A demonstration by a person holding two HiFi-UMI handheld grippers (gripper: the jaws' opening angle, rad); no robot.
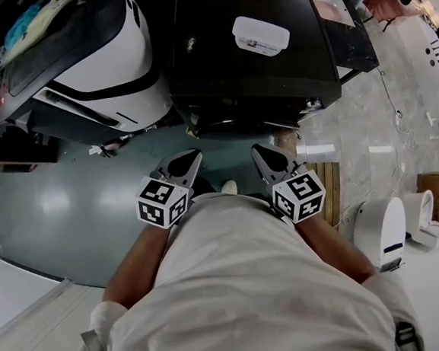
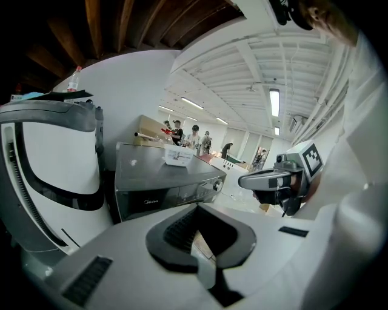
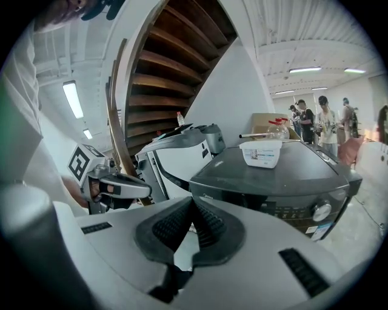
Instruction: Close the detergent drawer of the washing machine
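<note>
The dark washing machine (image 1: 248, 61) stands in front of me; its control panel faces both gripper views (image 2: 163, 181) (image 3: 273, 181). A knob shows at the panel's right. From here I cannot tell how the detergent drawer stands. My left gripper (image 1: 190, 160) (image 2: 197, 207) and right gripper (image 1: 259, 150) (image 3: 193, 201) hang side by side close to my body, well short of the machine. Both are shut with nothing between the pads. Each also shows in the other's view: the right gripper (image 2: 248, 180) and the left gripper (image 3: 145, 191).
A white plastic box (image 1: 261, 35) lies on the washer's lid. A white-and-black appliance (image 1: 95, 59) leans at the left. White units (image 1: 381, 229) and a cardboard box (image 1: 435, 190) stand at the right. People (image 3: 324, 121) stand far behind; wooden stairs (image 3: 163, 66) rise overhead.
</note>
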